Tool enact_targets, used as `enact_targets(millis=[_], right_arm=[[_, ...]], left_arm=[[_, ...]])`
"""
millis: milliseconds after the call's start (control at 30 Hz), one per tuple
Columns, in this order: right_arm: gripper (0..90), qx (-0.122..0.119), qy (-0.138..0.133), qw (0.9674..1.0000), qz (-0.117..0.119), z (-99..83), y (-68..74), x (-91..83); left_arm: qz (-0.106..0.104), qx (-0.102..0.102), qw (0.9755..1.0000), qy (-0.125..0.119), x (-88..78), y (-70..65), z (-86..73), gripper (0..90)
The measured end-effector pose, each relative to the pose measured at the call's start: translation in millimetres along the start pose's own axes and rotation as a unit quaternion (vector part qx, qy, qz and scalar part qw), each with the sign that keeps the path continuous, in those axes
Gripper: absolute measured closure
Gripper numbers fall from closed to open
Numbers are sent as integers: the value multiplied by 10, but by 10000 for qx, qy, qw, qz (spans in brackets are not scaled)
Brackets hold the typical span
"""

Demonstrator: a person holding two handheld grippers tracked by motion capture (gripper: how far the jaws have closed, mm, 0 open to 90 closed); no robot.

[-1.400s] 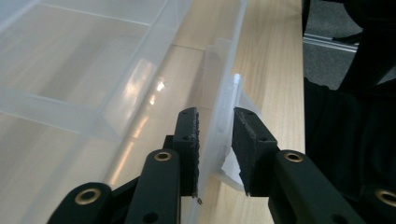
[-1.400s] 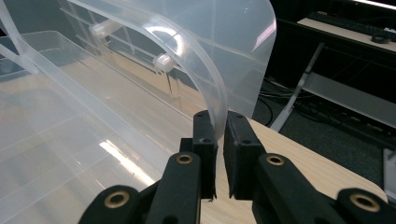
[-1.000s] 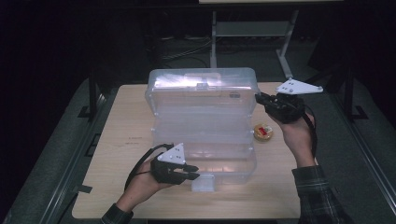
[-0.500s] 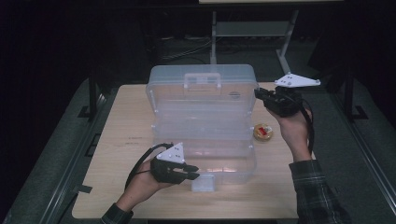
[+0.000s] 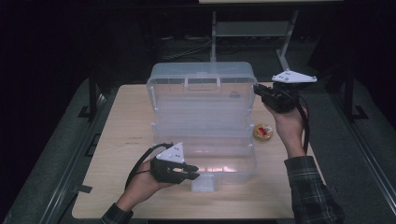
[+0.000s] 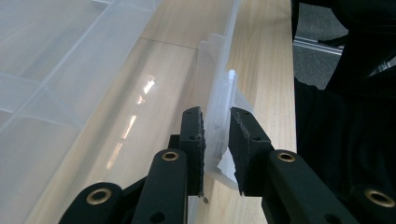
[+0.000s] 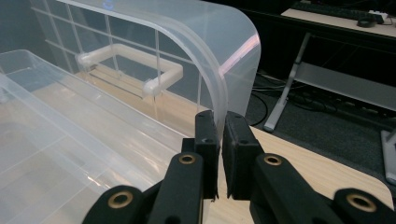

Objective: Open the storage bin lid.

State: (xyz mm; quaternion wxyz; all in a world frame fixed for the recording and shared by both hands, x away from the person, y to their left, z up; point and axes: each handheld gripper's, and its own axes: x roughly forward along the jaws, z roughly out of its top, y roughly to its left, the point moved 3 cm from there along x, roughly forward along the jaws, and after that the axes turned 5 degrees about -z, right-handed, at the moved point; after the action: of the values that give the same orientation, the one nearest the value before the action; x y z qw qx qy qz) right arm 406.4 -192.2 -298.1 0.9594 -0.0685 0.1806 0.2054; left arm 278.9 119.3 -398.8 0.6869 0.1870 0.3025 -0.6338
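A clear plastic storage box sits on the wooden table, its hinged lid raised nearly upright at the back. At the lid's right edge my right gripper is held up, shut on the rim. In the right gripper view the jaws pinch the lid's curved corner, and the lid's handle shows beyond. At the front of the box, my left gripper is shut on the front latch flap. The left gripper view has the flap clamped between the pads.
A small round orange and yellow item lies on the table just right of the box, below my right hand. Metal stand legs rise behind the table. The table's front edge runs close under my left hand.
The lid has swung further up and back with my right gripper on its edge, which shifted slightly left. The left gripper stayed on the latch.
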Motion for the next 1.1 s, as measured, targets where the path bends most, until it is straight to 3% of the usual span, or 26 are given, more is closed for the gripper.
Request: enact_targets(millis=[467, 667, 1100], right_arm=[[860, 344, 58, 9989, -301, 45, -15, 154], [863, 436, 88, 9981, -432, 63, -22, 226], [865, 585, 185, 9968, -516, 98, -64, 379]], left_arm=[[-28, -107, 9999, -64, 4, 1, -2, 755], [-28, -62, 10000, -22, -3, 8, -3, 755], [-39, -73, 9999, -57, 4, 14, 2, 756]])
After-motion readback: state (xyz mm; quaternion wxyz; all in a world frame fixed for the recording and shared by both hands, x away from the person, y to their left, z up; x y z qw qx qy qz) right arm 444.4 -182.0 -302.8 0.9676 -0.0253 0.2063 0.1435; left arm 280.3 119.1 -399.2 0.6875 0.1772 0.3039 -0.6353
